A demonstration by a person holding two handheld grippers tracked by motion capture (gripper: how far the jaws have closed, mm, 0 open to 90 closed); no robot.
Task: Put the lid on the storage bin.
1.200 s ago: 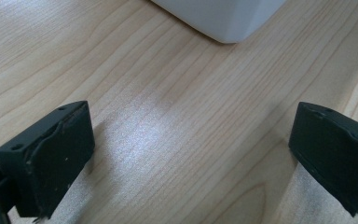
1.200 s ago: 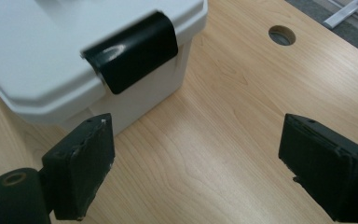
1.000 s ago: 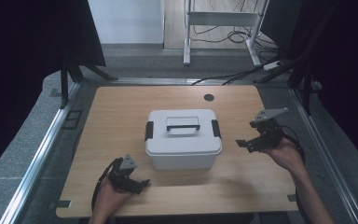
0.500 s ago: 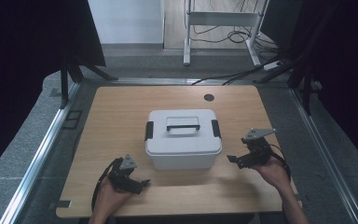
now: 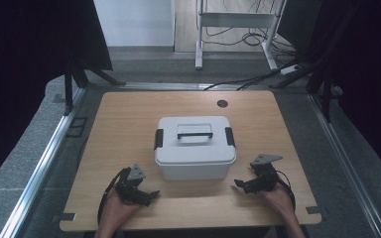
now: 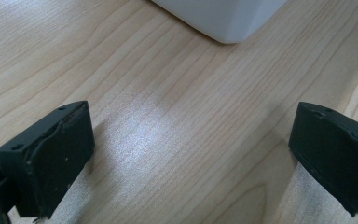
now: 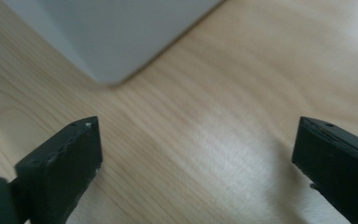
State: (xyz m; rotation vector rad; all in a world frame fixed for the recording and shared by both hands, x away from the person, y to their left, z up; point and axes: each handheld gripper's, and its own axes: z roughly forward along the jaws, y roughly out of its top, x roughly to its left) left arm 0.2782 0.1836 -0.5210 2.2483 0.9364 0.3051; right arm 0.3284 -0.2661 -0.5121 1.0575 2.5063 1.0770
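Note:
A white lidded box point(image 5: 195, 146) with a black handle and black side latches stands in the middle of the wooden table point(image 5: 129, 114). My left gripper point(image 5: 150, 196) rests on the table near the box's front left corner, jaws wide open and empty; its own view has the box corner point(image 6: 223, 18) just ahead. My right gripper point(image 5: 239, 185) sits low by the front right corner, open with nothing between its jaws, which have just been opening further. The box corner point(image 7: 107, 42) lies ahead of it in the right gripper view.
A small round black hole point(image 5: 222, 103) marks the table's far side. Metal rails point(image 5: 44, 163) run along both table sides. A white stand point(image 5: 233, 20) and cables lie on the floor beyond.
My right gripper has come down and toward the near edge, from beside the box's right side to the table by its front right corner. The left gripper has stayed put.

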